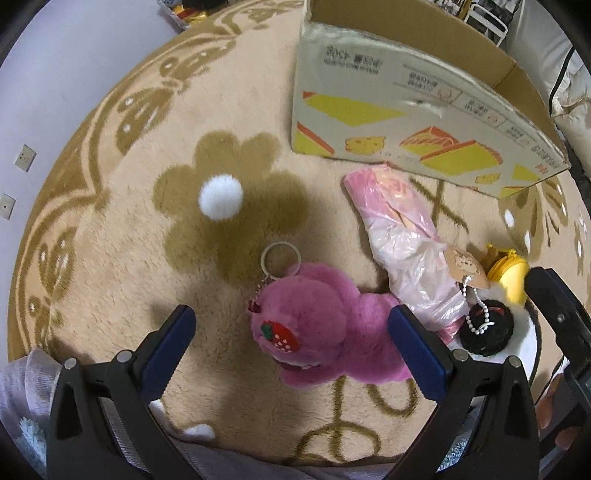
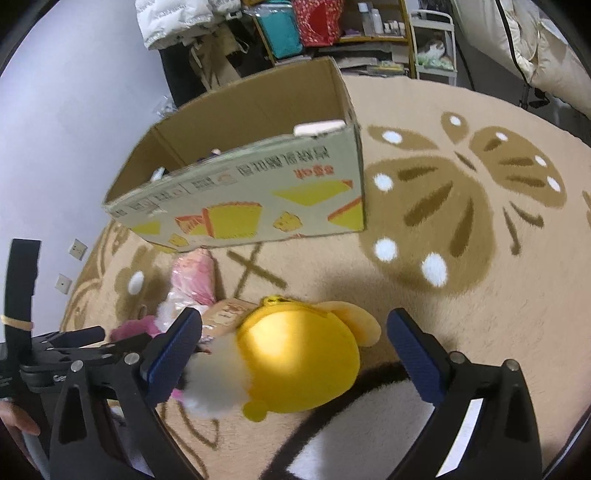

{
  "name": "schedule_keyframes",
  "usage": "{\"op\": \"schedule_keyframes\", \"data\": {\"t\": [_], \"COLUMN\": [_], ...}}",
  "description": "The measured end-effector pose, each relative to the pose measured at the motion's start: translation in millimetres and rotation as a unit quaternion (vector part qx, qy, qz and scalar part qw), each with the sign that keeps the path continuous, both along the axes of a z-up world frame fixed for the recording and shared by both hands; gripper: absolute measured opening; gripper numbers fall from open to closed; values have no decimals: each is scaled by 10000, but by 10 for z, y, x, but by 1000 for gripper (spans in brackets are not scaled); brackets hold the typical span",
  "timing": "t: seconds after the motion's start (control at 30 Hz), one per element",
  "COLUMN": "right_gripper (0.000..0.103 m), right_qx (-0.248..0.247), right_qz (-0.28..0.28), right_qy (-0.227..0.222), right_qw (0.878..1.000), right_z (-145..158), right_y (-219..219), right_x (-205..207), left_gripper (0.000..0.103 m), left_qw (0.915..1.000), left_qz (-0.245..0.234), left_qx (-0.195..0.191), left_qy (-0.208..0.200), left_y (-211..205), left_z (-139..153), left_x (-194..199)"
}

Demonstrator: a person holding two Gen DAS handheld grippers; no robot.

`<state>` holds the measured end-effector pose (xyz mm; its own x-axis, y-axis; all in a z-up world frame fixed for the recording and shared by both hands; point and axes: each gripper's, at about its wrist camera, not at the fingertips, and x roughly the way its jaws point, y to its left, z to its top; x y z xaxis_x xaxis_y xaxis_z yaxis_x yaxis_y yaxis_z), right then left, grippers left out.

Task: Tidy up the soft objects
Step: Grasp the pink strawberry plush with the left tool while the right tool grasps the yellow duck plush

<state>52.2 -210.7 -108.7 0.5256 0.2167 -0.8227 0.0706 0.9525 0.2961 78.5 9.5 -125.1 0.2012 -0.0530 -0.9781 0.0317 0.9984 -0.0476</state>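
A pink plush keychain toy (image 1: 325, 328) with a strawberry patch and a metal ring lies on the rug between the fingers of my left gripper (image 1: 291, 354), which is open around it without touching. Right of it lie a pink toy in a plastic bag (image 1: 402, 243), a black beaded charm (image 1: 484, 328) and a yellow plush (image 1: 511, 277). In the right wrist view that yellow plush (image 2: 295, 362), with white fur on its left, sits between the wide-open fingers of my right gripper (image 2: 295, 354). The bagged toy (image 2: 195, 280) lies beyond it.
An open cardboard box (image 1: 406, 122) with yellow cake prints stands on the beige patterned rug (image 1: 147, 155); from the right wrist camera the box (image 2: 258, 199) holds a few items. Shelves and bags (image 2: 314, 26) line the far wall. A white duvet (image 2: 535, 44) hangs at right.
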Motion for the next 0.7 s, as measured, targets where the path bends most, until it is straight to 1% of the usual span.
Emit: {"op": "schedule_keyframes", "data": {"t": [0.1, 0.37, 0.47, 0.6, 0.63, 0.7], "right_gripper": [103, 103, 103, 103, 100, 98], "right_qx": [-70, -9, 38, 66, 45, 62], "right_qz": [-63, -131, -145, -200, -219, -206], "right_qy": [95, 270, 327, 431, 452, 512], "right_qw": [9999, 9995, 9994, 9988, 9987, 9985], "right_z": [-71, -186, -220, -265, -274, -301], "right_y": [-13, -44, -55, -79, -89, -93], "right_x": [30, 85, 95, 107, 107, 116], "left_gripper": [103, 103, 103, 103, 103, 102], "left_qw": [9998, 9979, 9980, 9981, 9981, 9982], "left_qz": [100, 333, 318, 299, 305, 303], "left_qx": [-156, -502, -485, -475, -478, -461], "left_qy": [69, 242, 262, 260, 258, 243], "left_y": [17, 88, 85, 112, 112, 92], "left_z": [-43, -226, -308, -325, -333, -313], "left_x": [21, 101, 141, 195, 191, 174]}}
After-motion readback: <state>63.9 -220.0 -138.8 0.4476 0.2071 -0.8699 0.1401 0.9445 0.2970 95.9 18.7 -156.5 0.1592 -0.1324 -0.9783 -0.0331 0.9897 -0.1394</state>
